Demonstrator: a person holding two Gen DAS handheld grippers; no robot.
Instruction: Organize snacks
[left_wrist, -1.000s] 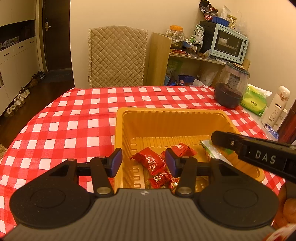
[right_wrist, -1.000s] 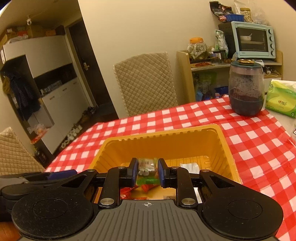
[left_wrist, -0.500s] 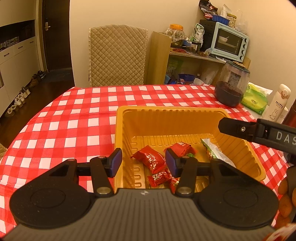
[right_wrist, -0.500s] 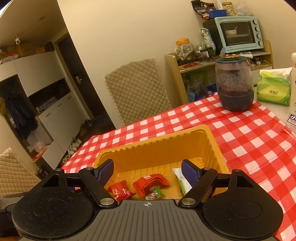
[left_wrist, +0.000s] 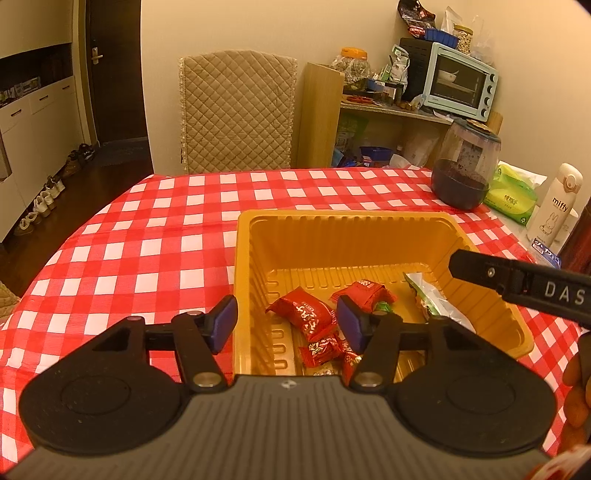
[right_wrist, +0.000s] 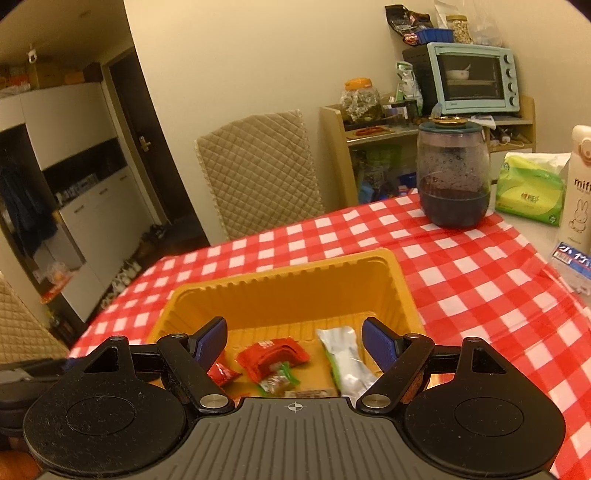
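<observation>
Snacks in ribbed yellow tray (left_wrist: 258, 236), frame centre, on checked cloth (left_wrist: 129, 251).
Left gripper (left_wrist: 286, 321) opening over near rim, nothing pinched; right gripper (right_wrist: 293, 341) spread wide, empty. Glossy red wrappers (left_wrist: 306, 314) crinkled, print too small to read; silver-green packet (right_wrist: 345, 360) partly hidden behind pad. White bottle (left_wrist: 557, 206) at right edge reads "miffy".

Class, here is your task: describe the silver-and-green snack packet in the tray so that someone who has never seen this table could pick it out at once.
Start at the orange tray on the red-and-white checked tablecloth. Among the snacks on its floor, look towards the tray's right wall. The silver-and-green packet lies there, long and narrow; unlike the short red wrappers to its left, it is shiny silver with a green edge.
</observation>
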